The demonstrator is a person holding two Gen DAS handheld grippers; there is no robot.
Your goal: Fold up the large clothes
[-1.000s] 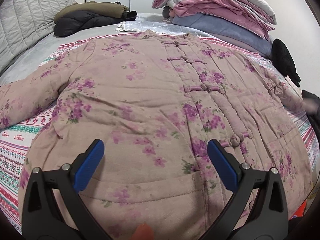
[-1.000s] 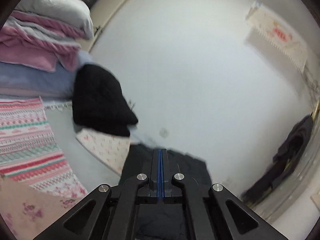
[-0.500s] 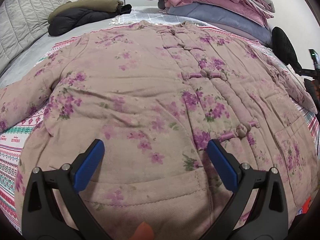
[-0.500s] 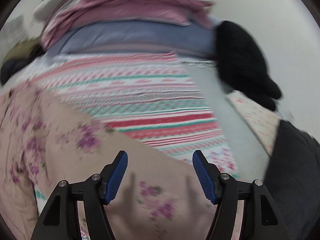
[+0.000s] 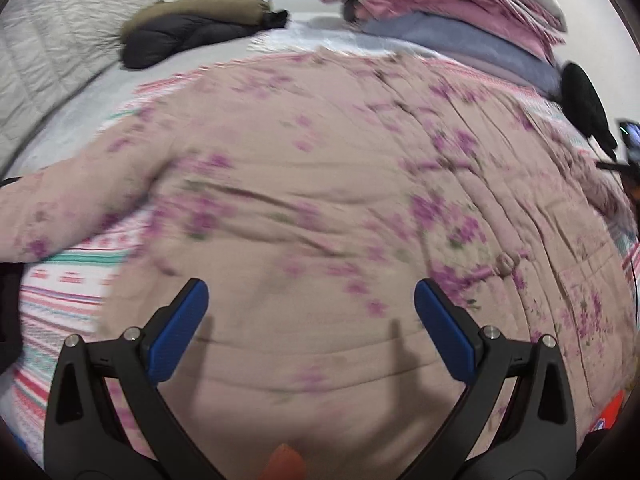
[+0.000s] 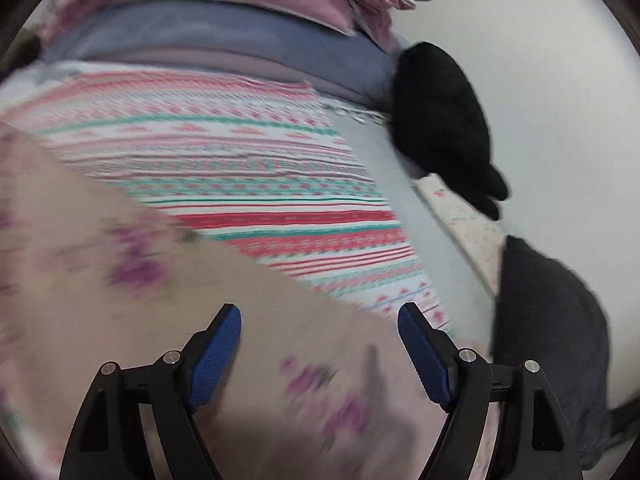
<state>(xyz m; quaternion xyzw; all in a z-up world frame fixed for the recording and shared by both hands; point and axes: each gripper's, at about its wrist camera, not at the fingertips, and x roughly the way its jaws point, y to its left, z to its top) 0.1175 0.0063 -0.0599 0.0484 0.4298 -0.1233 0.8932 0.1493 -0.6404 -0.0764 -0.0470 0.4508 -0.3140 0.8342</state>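
Pink floral padded jacket (image 5: 320, 184) lies spread flat, front up, on the striped blanket (image 6: 248, 184) covering the bed. Left gripper (image 5: 311, 304) hangs over the lower front of the jacket, jaws spread wide, nothing between the pads. Right gripper (image 6: 319, 326) sits over the jacket's edge (image 6: 200, 300) next to bare blanket; its jaws have just been opening and stand apart, only fabric below them, not pinched. Both views motion-blurred. Stacked quilts (image 5: 460, 12) at the far end, dark coats (image 5: 192, 24) far left, black glove (image 6: 440, 120) by the wall
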